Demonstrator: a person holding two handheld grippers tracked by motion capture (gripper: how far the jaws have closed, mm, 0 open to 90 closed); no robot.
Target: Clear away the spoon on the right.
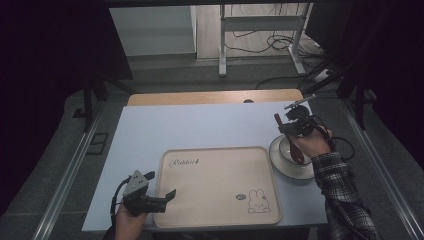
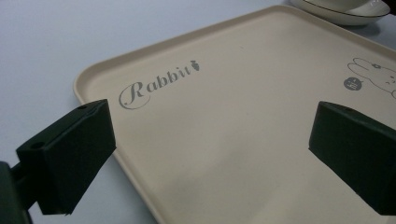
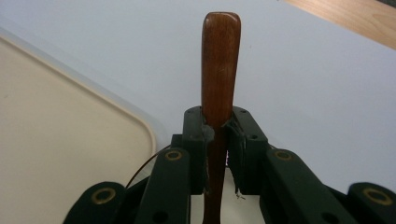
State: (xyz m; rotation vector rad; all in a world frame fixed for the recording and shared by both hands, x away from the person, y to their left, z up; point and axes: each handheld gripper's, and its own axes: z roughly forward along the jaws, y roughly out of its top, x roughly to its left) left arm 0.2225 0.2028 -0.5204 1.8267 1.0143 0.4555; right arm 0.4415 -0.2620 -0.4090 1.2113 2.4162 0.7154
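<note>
Right gripper (image 3: 218, 128) clamps smooth brown wooden spoon (image 3: 219, 65) — bowl end in glossy white bowl (image 1: 289, 152); left gripper (image 2: 210, 154) wide over matte beige tray (image 2: 224, 140).

Beige rabbit tray (image 1: 215, 185) on white table (image 1: 200, 125).

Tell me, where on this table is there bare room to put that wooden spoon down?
The beige tray is bare inside its rim, apart from its printed lettering and rabbit. The white tabletop is bare between the tray's far edge and the wooden strip. It is crowded at the right, where the right gripper clamps the wooden spoon over the white bowl, and the left gripper hovers open over the tray's near left edge.
</note>
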